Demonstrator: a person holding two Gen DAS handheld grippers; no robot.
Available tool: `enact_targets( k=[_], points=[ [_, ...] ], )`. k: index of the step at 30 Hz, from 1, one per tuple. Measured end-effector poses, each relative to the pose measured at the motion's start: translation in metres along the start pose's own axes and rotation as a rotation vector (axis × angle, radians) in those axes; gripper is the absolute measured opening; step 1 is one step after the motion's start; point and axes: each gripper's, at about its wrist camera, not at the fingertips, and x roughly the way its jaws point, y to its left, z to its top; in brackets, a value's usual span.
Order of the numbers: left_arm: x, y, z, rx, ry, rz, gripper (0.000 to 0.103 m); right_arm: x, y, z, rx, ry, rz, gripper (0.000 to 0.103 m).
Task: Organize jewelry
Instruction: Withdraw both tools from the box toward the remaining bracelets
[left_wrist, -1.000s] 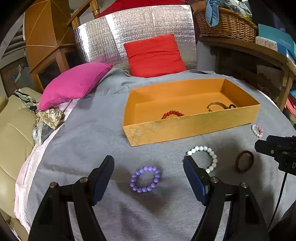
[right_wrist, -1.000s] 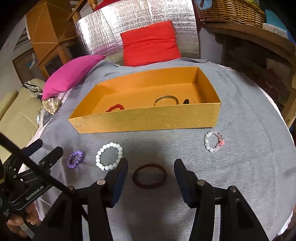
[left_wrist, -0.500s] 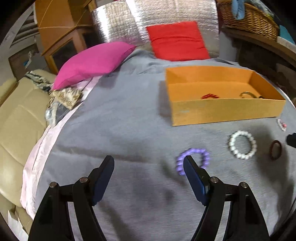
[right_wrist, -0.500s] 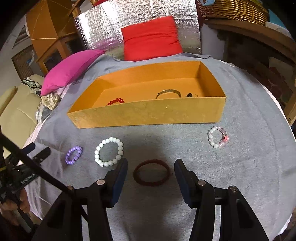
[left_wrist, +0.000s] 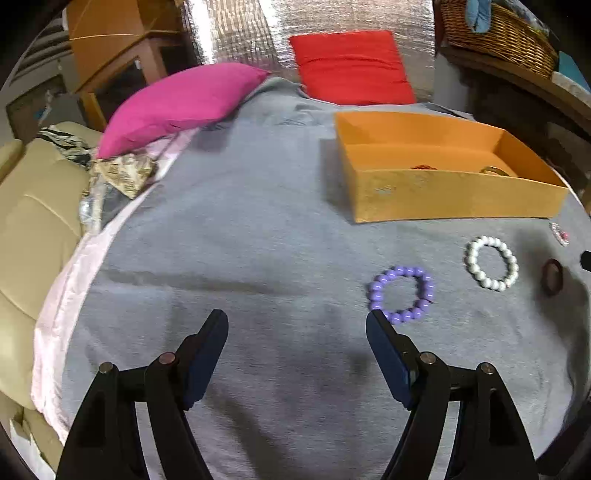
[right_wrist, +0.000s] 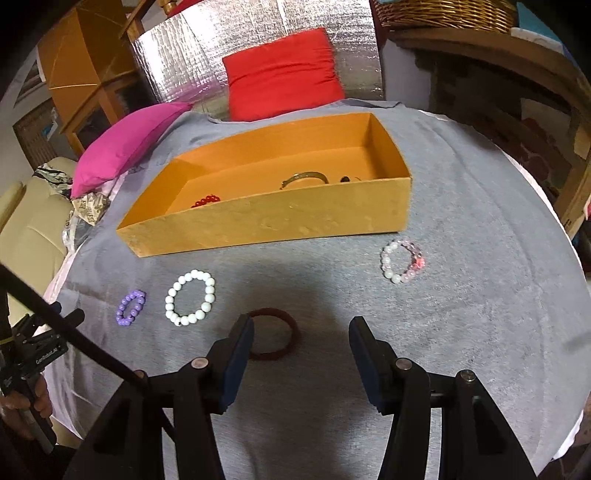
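An orange box (right_wrist: 266, 225) sits on the grey cloth and holds a red bead bracelet (right_wrist: 205, 201), a metal bangle (right_wrist: 304, 177) and a small dark piece. In front of it lie a purple bead bracelet (left_wrist: 402, 294), a white bead bracelet (left_wrist: 490, 262), a dark red bangle (right_wrist: 275, 338) and a pink-and-clear bead bracelet (right_wrist: 402, 260). My left gripper (left_wrist: 297, 325) is open and empty, its right finger just left of the purple bracelet. My right gripper (right_wrist: 301, 328) is open and empty; the dark red bangle lies by its left finger.
A pink pillow (left_wrist: 177, 103) and a red pillow (left_wrist: 351, 66) lie at the back of the cloth. A beige sofa (left_wrist: 29, 206) with crumpled papers is at the left. A wicker basket (left_wrist: 495, 33) stands on a wooden shelf at the right.
My left gripper has swung left, so the purple bracelet went from between its fingers to beside its right finger. My right gripper drifted right; the dark red bangle now sits by its left finger.
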Motion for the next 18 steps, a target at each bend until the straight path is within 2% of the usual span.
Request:
enact_targets(
  k=[12, 18],
  points=[
    [0.004, -0.041, 0.002, 0.077, 0.027, -0.059, 0.078, -0.006, -0.022, -0.002, 0.037, 0.002, -0.006, 0.058],
    [0.013, -0.049, 0.0, 0.089, 0.061, -0.093, 0.078, -0.002, -0.03, -0.004, 0.057, 0.027, 0.01, 0.058]
  ],
)
